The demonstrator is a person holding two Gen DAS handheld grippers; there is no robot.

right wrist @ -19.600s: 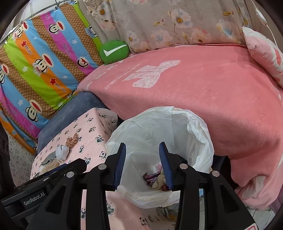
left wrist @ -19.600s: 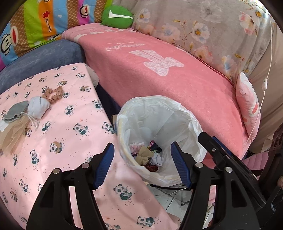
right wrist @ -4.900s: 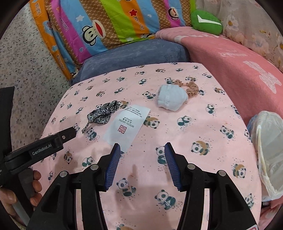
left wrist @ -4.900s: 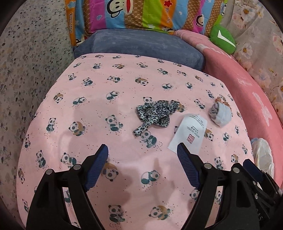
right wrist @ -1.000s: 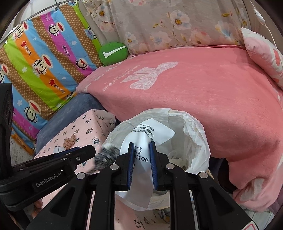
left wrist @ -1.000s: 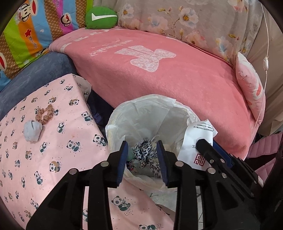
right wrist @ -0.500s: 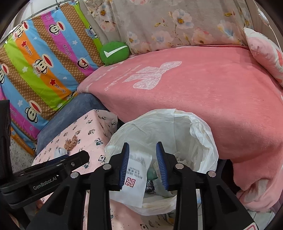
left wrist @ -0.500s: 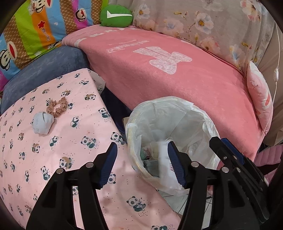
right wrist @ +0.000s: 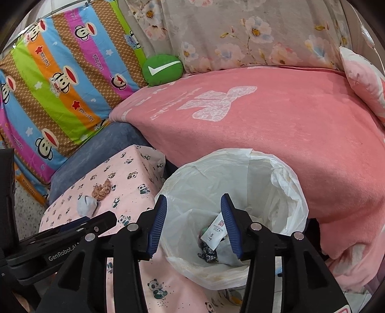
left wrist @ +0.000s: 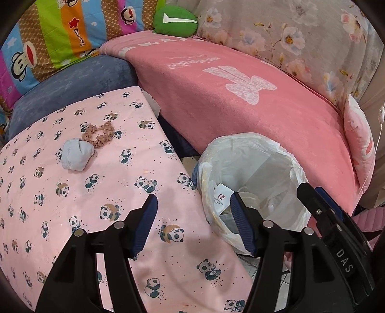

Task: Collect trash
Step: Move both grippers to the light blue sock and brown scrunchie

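While both tools stood empty, the right tool (right wrist: pixel 193 225) widening above the bin (right wrist: pixel 276 166) holding the packet (right wrist: pixel 214 232), the left tool (left wrist: pixel 192 222) risked snagging the liner when reaching for the far-left scrunchie (left wrist: pixel 98 134).

A green cushion (left wrist: pixel 175 21) with a white tick sits at the top, beside a striped monkey-print pillow (right wrist: pixel 60 79) at upper left. A pink blanket (left wrist: pixel 240 96) fills the centre.

Left wrist view: looking steeply down from close above the panda-print cloth (left wrist: pixel 101 168), bin (left wrist: pixel 284 154) at right. Right wrist view: looking down from directly over that bin (right wrist: pixel 284 173). Shared: bin, cloth, pink blanket (left wrist: pixel 240 115).
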